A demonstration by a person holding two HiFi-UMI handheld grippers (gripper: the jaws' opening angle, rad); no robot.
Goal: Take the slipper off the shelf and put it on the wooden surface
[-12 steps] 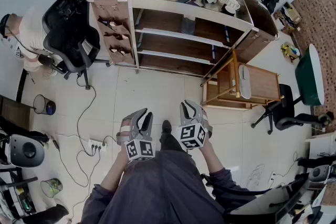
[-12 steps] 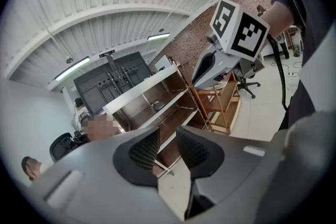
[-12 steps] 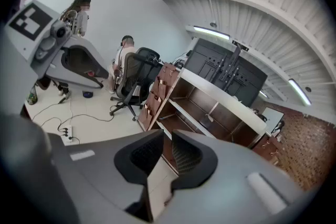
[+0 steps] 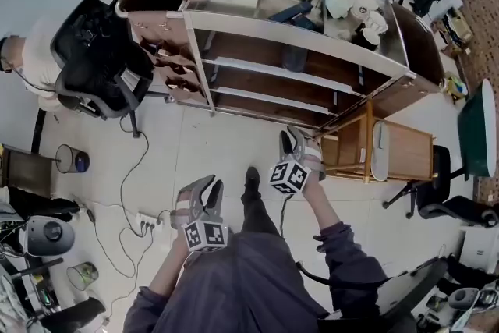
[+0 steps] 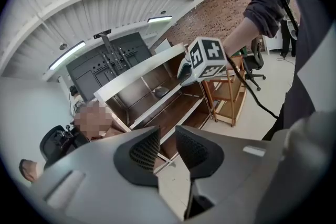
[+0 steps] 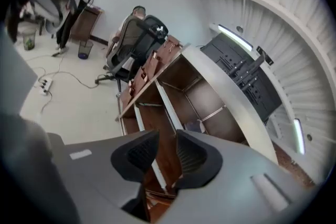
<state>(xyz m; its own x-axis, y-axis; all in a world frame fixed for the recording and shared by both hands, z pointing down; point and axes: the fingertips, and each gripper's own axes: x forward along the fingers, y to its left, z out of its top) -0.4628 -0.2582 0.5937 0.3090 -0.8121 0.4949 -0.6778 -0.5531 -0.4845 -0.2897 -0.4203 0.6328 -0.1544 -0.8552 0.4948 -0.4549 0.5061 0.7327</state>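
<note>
The slipper [image 4: 295, 58] is a dark grey shape on an upper board of the open shelf [image 4: 296, 72]; it also shows small in the left gripper view [image 5: 160, 92] and the right gripper view [image 6: 195, 126]. To the right of the shelf stands the wooden side table [image 4: 405, 143] with a white oblong thing [image 4: 379, 150] on it. My right gripper [image 4: 296, 139] is raised toward the shelf's lower right corner, jaws [image 6: 167, 152] a little apart with nothing between them. My left gripper [image 4: 205, 195] hangs lower over the floor, its jaws [image 5: 167, 147] narrowly open and empty.
A black office chair [image 4: 93, 51] and a seated person [image 4: 27, 58] are left of the shelf. A power strip with cables [image 4: 144, 224] and a bin [image 4: 70, 161] lie on the floor at left. Cups and bags [image 4: 351, 4] crowd the shelf top. Another chair [image 4: 448, 203] stands at right.
The view has come closer to the shelf. My right gripper has moved forward and right, toward the shelf and the wooden table. The left gripper has dropped back slightly.
</note>
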